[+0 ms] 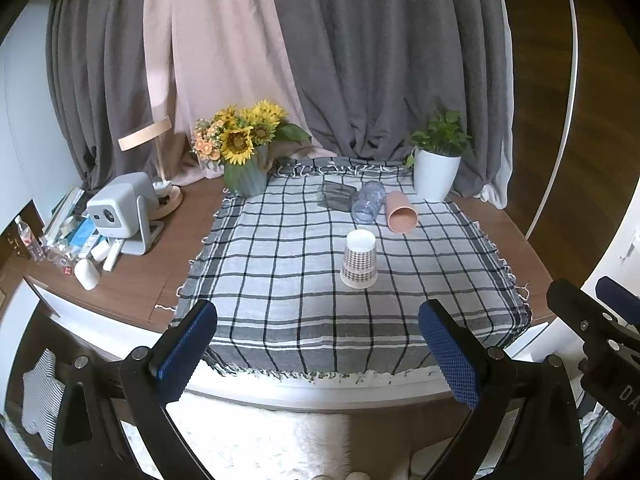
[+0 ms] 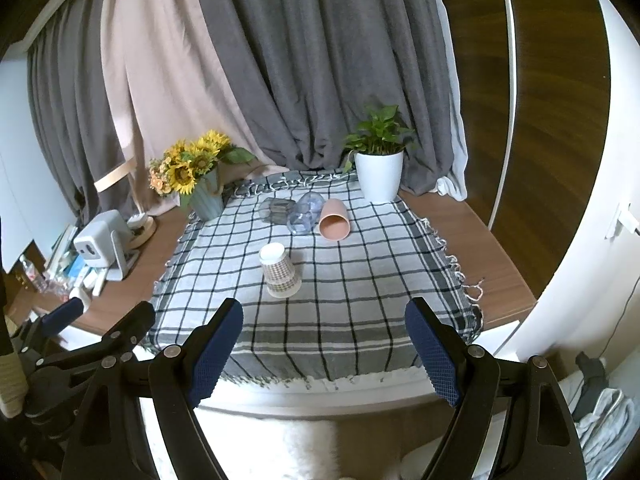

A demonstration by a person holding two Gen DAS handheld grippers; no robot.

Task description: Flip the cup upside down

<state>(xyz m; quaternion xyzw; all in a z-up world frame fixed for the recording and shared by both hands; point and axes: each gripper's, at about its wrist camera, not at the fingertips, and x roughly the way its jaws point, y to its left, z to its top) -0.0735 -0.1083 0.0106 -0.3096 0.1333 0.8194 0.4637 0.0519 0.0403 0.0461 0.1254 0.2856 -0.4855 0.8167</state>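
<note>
A checked paper cup (image 1: 359, 259) stands upside down, wide rim on the plaid cloth (image 1: 280, 280), in the middle of the table; it also shows in the right wrist view (image 2: 280, 271). Behind it a pink cup (image 1: 400, 212) (image 2: 335, 220) and a clear plastic cup (image 1: 368, 201) (image 2: 306, 213) lie on their sides, with a dark glass (image 1: 335, 194) (image 2: 276, 209) beside them. My left gripper (image 1: 318, 344) and right gripper (image 2: 324, 344) are both open and empty, held before the table's near edge.
A sunflower vase (image 1: 244, 148) stands at the back left and a white potted plant (image 1: 436, 164) at the back right. A projector (image 1: 120, 208), lamp (image 1: 156, 160) and clutter sit on the left. Curtains hang behind. A white rug (image 1: 256, 440) lies below.
</note>
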